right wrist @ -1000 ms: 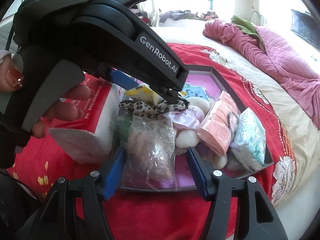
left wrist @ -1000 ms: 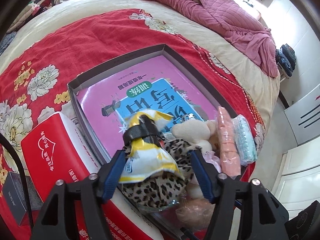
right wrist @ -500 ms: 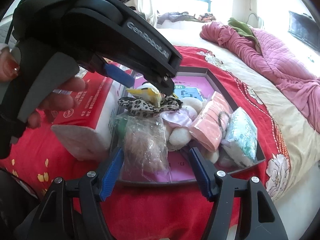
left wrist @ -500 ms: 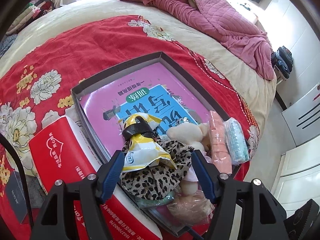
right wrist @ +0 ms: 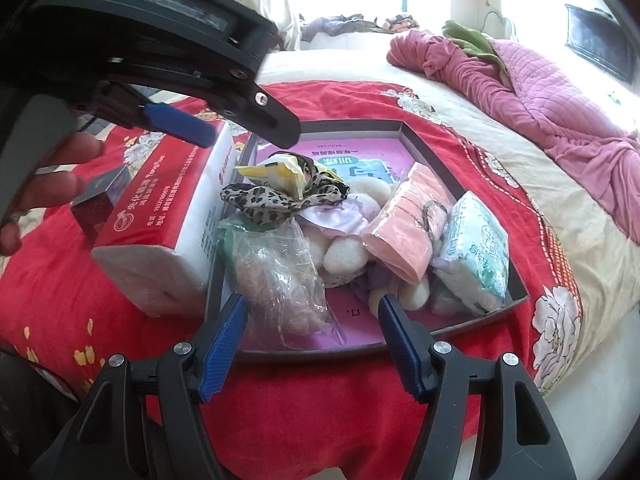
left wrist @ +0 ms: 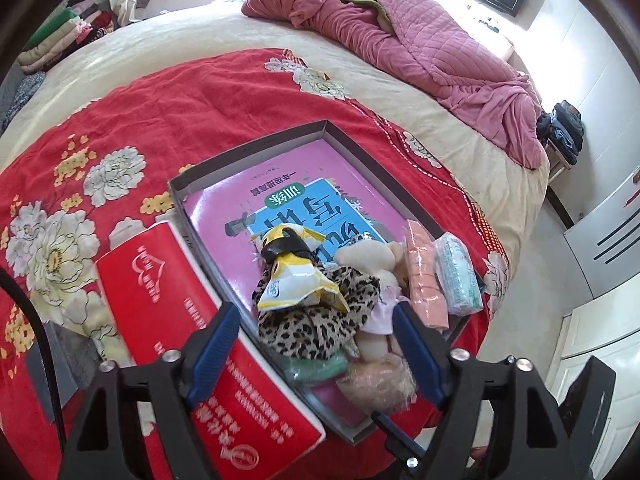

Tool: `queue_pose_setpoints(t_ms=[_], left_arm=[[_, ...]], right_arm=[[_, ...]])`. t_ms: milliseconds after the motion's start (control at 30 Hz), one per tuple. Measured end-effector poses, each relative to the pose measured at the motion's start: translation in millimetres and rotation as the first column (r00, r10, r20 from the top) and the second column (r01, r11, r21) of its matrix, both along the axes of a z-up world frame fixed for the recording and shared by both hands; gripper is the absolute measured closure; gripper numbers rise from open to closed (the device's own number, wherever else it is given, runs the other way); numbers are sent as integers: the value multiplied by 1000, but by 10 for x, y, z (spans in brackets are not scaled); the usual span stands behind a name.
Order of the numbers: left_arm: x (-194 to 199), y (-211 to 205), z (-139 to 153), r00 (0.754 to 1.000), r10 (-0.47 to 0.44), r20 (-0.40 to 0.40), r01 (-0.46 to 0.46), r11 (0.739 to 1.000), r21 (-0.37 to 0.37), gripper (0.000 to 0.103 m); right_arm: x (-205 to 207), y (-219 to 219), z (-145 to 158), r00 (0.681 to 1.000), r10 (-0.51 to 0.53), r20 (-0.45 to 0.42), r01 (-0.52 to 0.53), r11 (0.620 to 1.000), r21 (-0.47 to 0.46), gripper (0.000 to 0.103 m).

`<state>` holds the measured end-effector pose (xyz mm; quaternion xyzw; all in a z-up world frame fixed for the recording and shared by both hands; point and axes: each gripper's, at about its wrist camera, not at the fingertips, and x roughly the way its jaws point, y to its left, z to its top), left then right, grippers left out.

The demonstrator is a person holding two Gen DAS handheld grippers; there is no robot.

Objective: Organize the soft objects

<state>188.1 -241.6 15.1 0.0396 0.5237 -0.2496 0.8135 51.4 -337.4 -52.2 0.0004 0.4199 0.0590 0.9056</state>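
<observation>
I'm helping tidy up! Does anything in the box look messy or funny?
Yes. The soft things sit heaped at one end of the box, not in a row. The yellow packet lies crumpled on top of the leopard-print cloth, and the clear bag sticks out near the rim. The far end shows only the pink book.

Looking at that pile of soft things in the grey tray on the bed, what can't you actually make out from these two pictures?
- Green bundle, left wrist view: mostly buried under the leopard-print cloth.
- Plush toy, right wrist view: covered by the cloth and the pink pack; its shape is unclear.
- Contents of the clear bag: crinkled plastic blurs them.
- Book cover: its near part lies under the pile.
- Small dark box: print too small.
</observation>
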Motion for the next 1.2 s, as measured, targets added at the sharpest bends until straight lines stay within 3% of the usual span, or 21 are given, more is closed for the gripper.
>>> queue_pose_setpoints(t_ms=[233, 767, 1200], left_arm=[[-138, 168, 134, 999, 39, 31, -39, 999, -8, 22], [-536, 468, 343, 992, 88, 86, -89, 996, 7, 20], [-879, 707, 390, 986, 129, 109, -130, 992, -2, 19]], right_arm=[[-113, -10, 153, 999, -10, 35, 10, 1000, 5, 32], [-358, -123, 573, 988, -136, 77, 137, 991, 3, 28], [-558, -111, 916, 959, -250, 135, 255, 967, -18, 28]])
